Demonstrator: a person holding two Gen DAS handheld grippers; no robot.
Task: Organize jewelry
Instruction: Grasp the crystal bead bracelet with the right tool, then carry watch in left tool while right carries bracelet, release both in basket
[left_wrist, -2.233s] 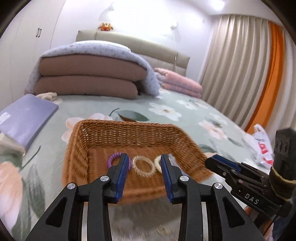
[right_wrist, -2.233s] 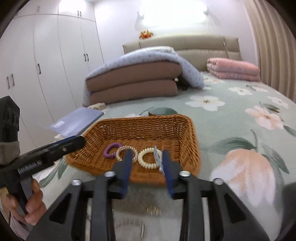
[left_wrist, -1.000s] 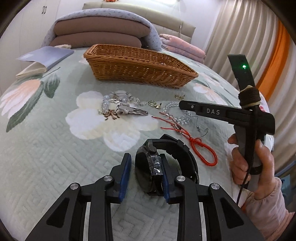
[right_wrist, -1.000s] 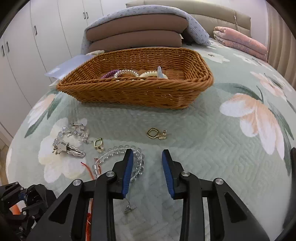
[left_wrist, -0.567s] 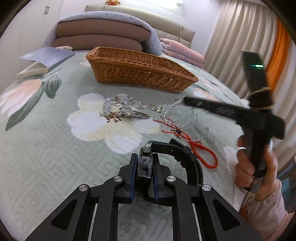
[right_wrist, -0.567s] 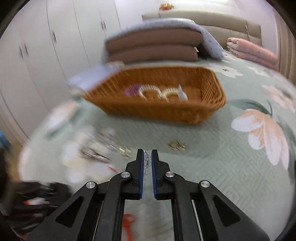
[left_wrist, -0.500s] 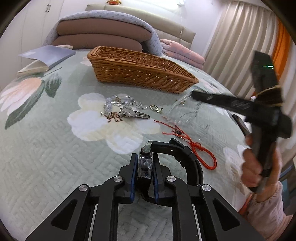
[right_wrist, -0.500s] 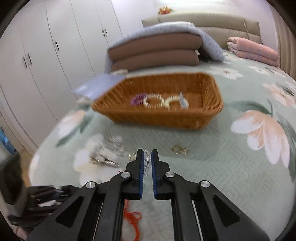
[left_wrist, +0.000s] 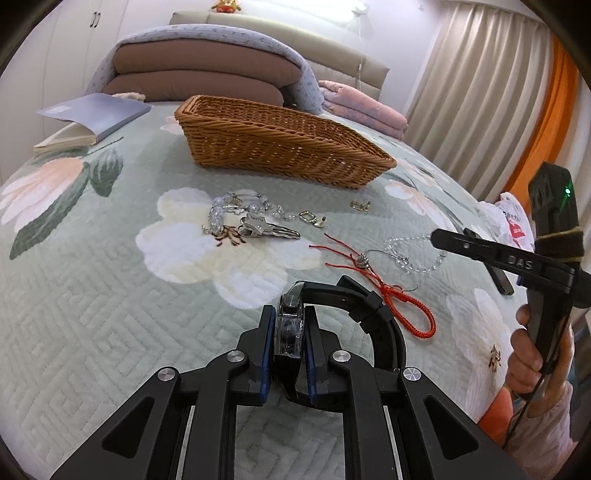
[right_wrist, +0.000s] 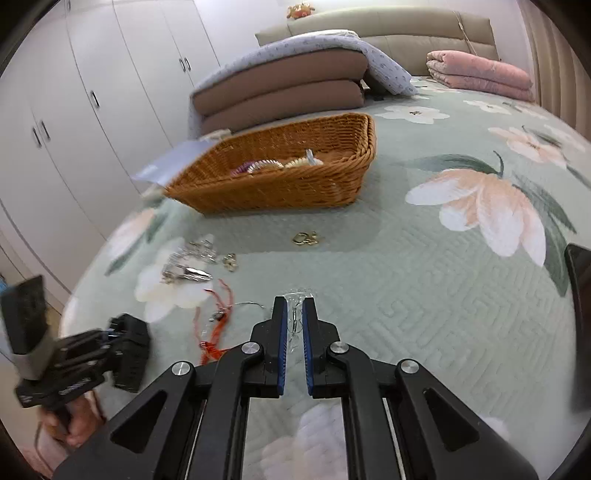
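Observation:
My left gripper (left_wrist: 289, 325) is shut on a black watch (left_wrist: 351, 299) near the bed's front edge. My right gripper (right_wrist: 294, 314) is shut on a clear bead bracelet (right_wrist: 295, 295); in the left wrist view the bracelet (left_wrist: 410, 254) hangs from its fingertips just above the quilt. The wicker basket (left_wrist: 273, 144) stands beyond and holds several hair rings (right_wrist: 273, 164). On the quilt lie a red cord (left_wrist: 384, 288), a silver clip with beads (left_wrist: 251, 221) and gold earrings (right_wrist: 304, 238).
A blue book (left_wrist: 88, 114) lies left of the basket. Folded brown duvets (left_wrist: 199, 81) and a pink blanket (left_wrist: 362, 107) are stacked at the headboard. White wardrobes (right_wrist: 92, 92) stand left, curtains (left_wrist: 491, 92) right. A black object (right_wrist: 578, 269) lies at the right edge.
Both grippers came down from the basket and closed, the left on the watch, the right on the bead bracelet. The right gripper then lifted the bracelet and shifted right.

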